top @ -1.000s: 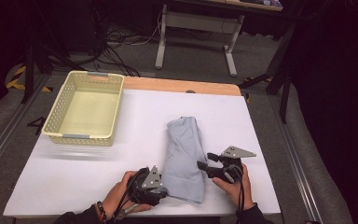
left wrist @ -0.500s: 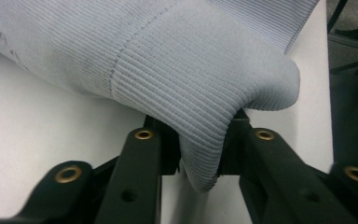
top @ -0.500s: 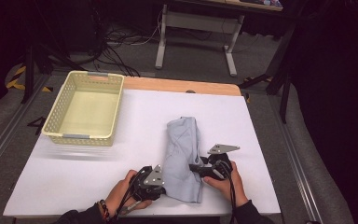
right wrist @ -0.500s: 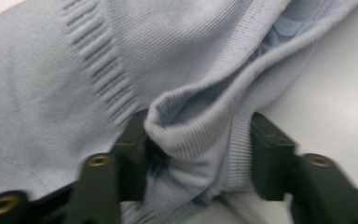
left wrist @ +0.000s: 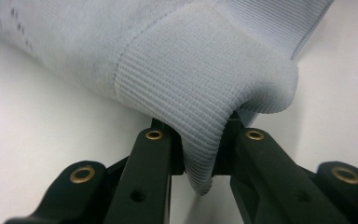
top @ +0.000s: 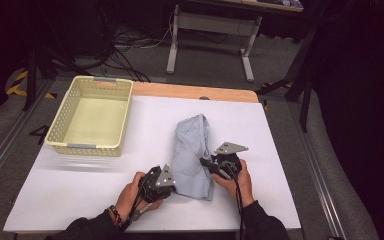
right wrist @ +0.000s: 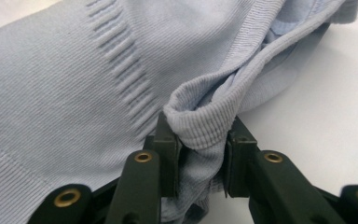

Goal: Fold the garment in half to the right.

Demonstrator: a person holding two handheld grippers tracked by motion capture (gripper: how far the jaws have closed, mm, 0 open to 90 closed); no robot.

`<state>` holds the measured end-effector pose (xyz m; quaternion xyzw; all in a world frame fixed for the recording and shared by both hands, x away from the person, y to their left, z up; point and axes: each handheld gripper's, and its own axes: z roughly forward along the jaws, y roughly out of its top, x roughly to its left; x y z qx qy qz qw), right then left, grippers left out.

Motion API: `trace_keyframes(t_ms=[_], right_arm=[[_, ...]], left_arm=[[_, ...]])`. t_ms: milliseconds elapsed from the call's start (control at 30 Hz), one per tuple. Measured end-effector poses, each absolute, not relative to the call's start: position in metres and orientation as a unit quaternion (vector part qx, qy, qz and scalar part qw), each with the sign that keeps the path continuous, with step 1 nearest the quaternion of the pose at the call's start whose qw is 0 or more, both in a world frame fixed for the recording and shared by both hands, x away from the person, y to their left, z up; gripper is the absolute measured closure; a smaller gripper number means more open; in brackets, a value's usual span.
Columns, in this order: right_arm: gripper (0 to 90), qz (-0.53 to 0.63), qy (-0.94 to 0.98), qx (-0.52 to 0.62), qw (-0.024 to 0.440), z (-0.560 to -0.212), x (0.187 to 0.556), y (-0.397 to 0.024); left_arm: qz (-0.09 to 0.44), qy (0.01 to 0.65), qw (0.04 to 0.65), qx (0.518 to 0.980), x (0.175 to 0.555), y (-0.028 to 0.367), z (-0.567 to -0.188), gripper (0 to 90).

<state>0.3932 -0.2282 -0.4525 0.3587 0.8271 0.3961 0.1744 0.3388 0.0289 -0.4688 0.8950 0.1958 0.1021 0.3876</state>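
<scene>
A light blue knit garment (top: 192, 147) lies folded lengthways on the white table cover (top: 80, 175), near the front middle. My left gripper (top: 172, 181) sits at its near left edge; in the left gripper view its jaws (left wrist: 199, 156) have just been closing and now pinch the ribbed hem of the garment (left wrist: 191, 70). My right gripper (top: 206, 164) is at the garment's right edge. Its jaws (right wrist: 200, 149) have also just been closing and squeeze a rolled fold of the ribbed edge of the garment (right wrist: 74, 84).
A pale yellow plastic basket (top: 65, 117) stands at the back left of the table. A strip of wooden table edge (top: 195, 92) runs along the far side. Beyond it are a metal desk frame (top: 210, 40) and cables on the floor.
Both hands have slid inward to the garment's near edges, the right gripper moving left the most. Both pairs of jaws have narrowed onto the cloth.
</scene>
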Motion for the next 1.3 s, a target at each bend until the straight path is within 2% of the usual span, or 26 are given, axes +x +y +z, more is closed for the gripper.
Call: trace_keyframes(t_ms=[33, 67, 100, 167, 200, 367, 567, 600, 633, 667, 733, 867, 900, 933, 1033, 1100, 1133, 1200, 1300], right_arm=[[65.8, 0.398, 0.825, 0.357, 0.181, -0.454, 0.399, -0.225], [65.8, 0.398, 0.825, 0.357, 0.181, -0.454, 0.399, -0.225], [53.0, 0.392, 0.823, 0.361, 0.197, -0.455, 0.400, -0.223], [49.8, 0.389, 0.823, 0.362, 0.201, -0.455, 0.400, -0.223], [42.1, 0.396, 0.816, 0.367, 0.206, -0.453, 0.398, -0.227], [41.0, 0.413, 0.805, 0.357, 0.233, -0.442, 0.391, -0.238], [75.3, 0.474, 0.773, 0.330, 0.263, -0.415, 0.371, -0.255], [75.3, 0.474, 0.773, 0.330, 0.263, -0.415, 0.371, -0.255], [81.2, 0.476, 0.773, 0.326, 0.264, -0.413, 0.370, -0.255], [86.3, 0.471, 0.780, 0.318, 0.262, -0.411, 0.369, -0.252], [86.4, 0.469, 0.783, 0.315, 0.261, -0.410, 0.370, -0.251], [70.3, 0.468, 0.780, 0.317, 0.268, -0.404, 0.386, -0.241], [70.3, 0.468, 0.780, 0.317, 0.268, -0.404, 0.386, -0.241], [65.3, 0.467, 0.778, 0.328, 0.261, -0.401, 0.407, -0.233], [63.3, 0.457, 0.787, 0.327, 0.255, -0.399, 0.423, -0.223], [62.4, 0.421, 0.807, 0.328, 0.253, -0.399, 0.450, -0.204], [62.4, 0.421, 0.807, 0.328, 0.253, -0.399, 0.450, -0.204], [53.7, 0.393, 0.815, 0.353, 0.238, -0.411, 0.479, -0.195], [52.2, 0.366, 0.825, 0.368, 0.221, -0.425, 0.495, -0.192]], left_arm=[[0.104, 0.199, 0.387, 0.894, 0.338, 0.031, -0.468, 80.7], [0.104, 0.199, 0.387, 0.894, 0.338, 0.031, -0.468, 80.5], [0.110, 0.198, 0.385, 0.895, 0.335, 0.032, -0.468, 80.3], [0.110, 0.198, 0.385, 0.895, 0.332, 0.032, -0.468, 79.8], [0.107, 0.192, 0.383, 0.897, 0.327, 0.032, -0.468, 79.0], [0.114, 0.176, 0.380, 0.901, 0.317, 0.038, -0.462, 74.8], [0.087, 0.176, 0.407, 0.892, 0.308, 0.055, -0.443, 66.9], [0.089, 0.171, 0.409, 0.892, 0.304, 0.058, -0.440, 66.9], [0.086, 0.166, 0.411, 0.892, 0.301, 0.060, -0.436, 67.3], [0.083, 0.156, 0.420, 0.890, 0.296, 0.064, -0.430, 72.3], [0.082, 0.151, 0.426, 0.888, 0.293, 0.066, -0.426, 74.9], [0.102, 0.138, 0.445, 0.879, 0.300, 0.055, -0.419, 74.9], [0.102, 0.138, 0.445, 0.879, 0.300, 0.055, -0.419, 75.0], [0.108, 0.136, 0.438, 0.882, 0.309, 0.045, -0.423, 75.2], [0.126, 0.132, 0.437, 0.881, 0.319, 0.035, -0.430, 76.8], [0.122, 0.135, 0.435, 0.882, 0.326, 0.031, -0.435, 78.4], [0.117, 0.135, 0.432, 0.884, 0.330, 0.029, -0.438, 78.4], [0.109, 0.131, 0.419, 0.892, 0.335, 0.025, -0.446, 80.2], [0.091, 0.128, 0.402, 0.902, 0.337, 0.022, -0.456, 81.2]])
